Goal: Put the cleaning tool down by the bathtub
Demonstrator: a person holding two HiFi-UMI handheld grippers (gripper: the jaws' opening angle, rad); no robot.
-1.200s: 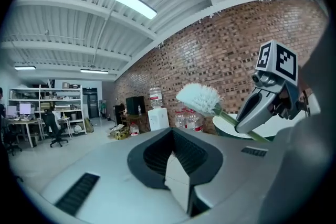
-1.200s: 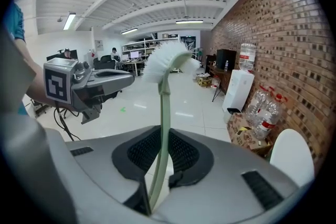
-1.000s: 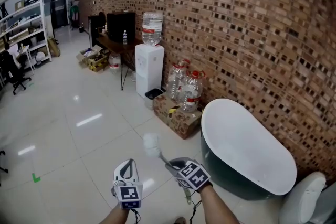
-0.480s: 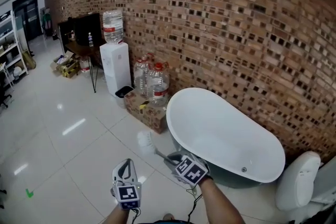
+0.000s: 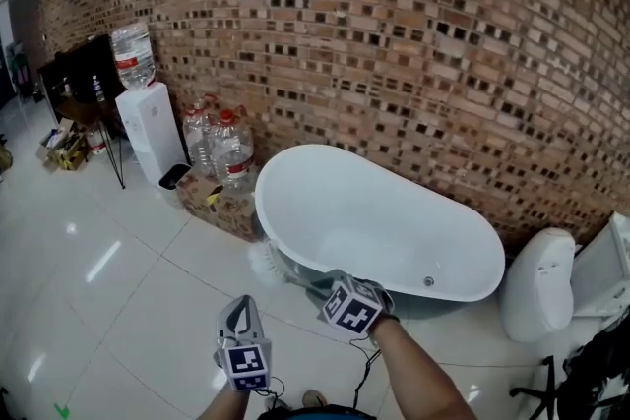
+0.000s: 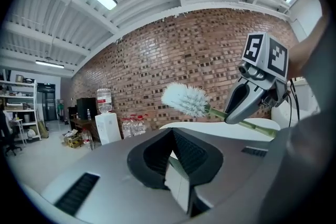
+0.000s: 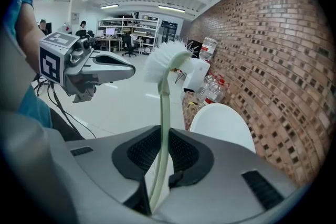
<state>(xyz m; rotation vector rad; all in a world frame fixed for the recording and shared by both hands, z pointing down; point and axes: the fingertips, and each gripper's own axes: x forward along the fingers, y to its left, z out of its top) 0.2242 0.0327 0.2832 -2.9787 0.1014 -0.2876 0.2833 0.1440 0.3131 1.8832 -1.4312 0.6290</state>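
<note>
At seven o'clock of the bathtub (image 5: 394, 202), the right gripper (image 5: 315, 282) clamps the brush (image 5: 264, 259), likely mid-approach; next, lower it floorward. The left gripper (image 5: 236, 312) has its jaws together, empty.

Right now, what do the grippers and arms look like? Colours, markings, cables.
The left gripper and right gripper are light grey shells with tapered jaws and black ribbed pads. Each carries a white marker cube printed with black squares. Thin black cables hang under them. Forearms are bare; blue clothing shows in the right gripper view.
</note>
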